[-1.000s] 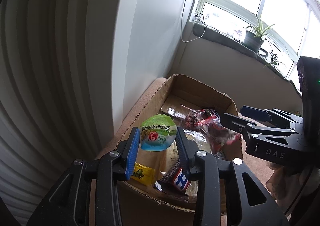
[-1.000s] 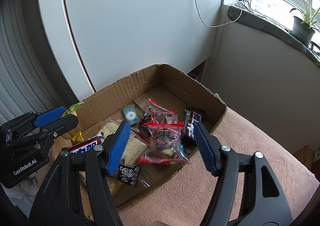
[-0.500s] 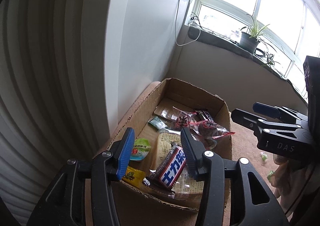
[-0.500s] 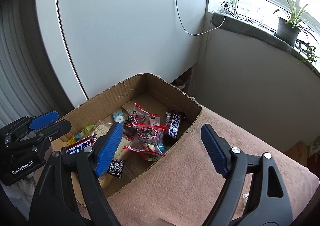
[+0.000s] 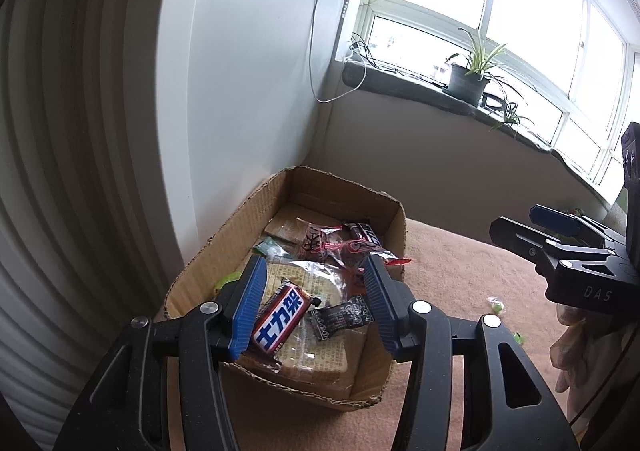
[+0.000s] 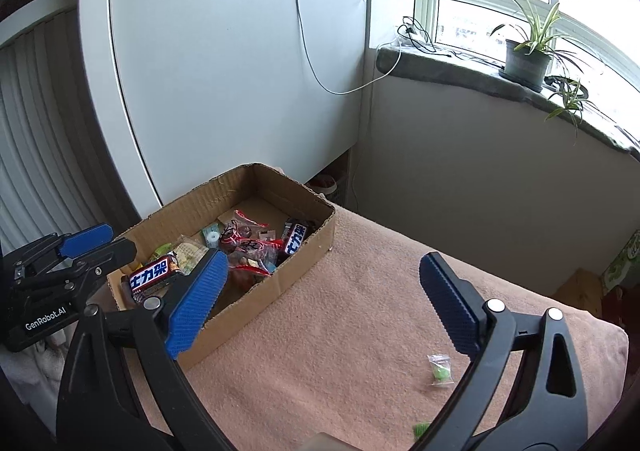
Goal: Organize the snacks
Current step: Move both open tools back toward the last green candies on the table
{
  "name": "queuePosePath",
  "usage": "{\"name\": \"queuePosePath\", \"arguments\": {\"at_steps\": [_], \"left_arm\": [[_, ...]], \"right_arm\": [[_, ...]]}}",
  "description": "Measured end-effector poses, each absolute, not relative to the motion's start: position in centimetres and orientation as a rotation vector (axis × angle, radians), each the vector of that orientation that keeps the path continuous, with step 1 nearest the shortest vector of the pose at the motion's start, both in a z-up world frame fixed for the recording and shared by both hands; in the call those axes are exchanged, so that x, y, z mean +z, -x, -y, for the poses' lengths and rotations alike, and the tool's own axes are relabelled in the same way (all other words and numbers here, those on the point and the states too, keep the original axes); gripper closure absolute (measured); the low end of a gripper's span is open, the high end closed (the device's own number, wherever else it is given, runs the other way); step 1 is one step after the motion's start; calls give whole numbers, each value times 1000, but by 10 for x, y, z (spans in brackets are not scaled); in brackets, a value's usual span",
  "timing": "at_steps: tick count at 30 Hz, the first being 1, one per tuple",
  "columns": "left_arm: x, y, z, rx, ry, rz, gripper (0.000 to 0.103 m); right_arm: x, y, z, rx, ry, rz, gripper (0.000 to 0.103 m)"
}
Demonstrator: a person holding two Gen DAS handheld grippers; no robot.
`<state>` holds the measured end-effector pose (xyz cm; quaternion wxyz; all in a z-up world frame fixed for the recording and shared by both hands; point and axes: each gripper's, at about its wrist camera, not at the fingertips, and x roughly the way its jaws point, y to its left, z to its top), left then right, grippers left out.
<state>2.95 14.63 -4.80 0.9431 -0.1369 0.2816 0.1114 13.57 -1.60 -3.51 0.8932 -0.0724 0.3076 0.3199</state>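
Cardboard fills the lower centre of the left wrist view: an open box [image 5: 396,211] of snacks on a tan blanket [image 5: 460,275]; the left gripper [image 5: 314,303] hovers over its near end, jaws parted and just been opening, nothing pinched; framed between them lies a red, white and blue chocolate bar [image 5: 280,321] lettered "士力架", beside a small black wrapper [image 5: 344,315]; at the right edge the right gripper [image 5: 560,235] shows "DAS" on its body.

In the right wrist view the right gripper [image 6: 320,303] stands spread wide over bare blanket, jaws just been opening, holding nothing; the box sits at centre left, with a second "士力架" bar [image 6: 295,237] at its far end; a small clear packet of green sweets [image 6: 440,369] lies at lower right; the left gripper at the left edge reads "GenRobot.AI".
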Motion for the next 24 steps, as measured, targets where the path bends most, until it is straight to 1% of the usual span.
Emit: {"name": "queuePosePath", "arguments": {"at_steps": [14,24], "left_arm": [[-45,-30,-96,134,249,-567,50],[-52,-33,-54,35,228,-593,50]], "right_arm": [[-34,-117,122,541,54,-625,4],[-61,-102,199,443,-9,-686,4]]}}
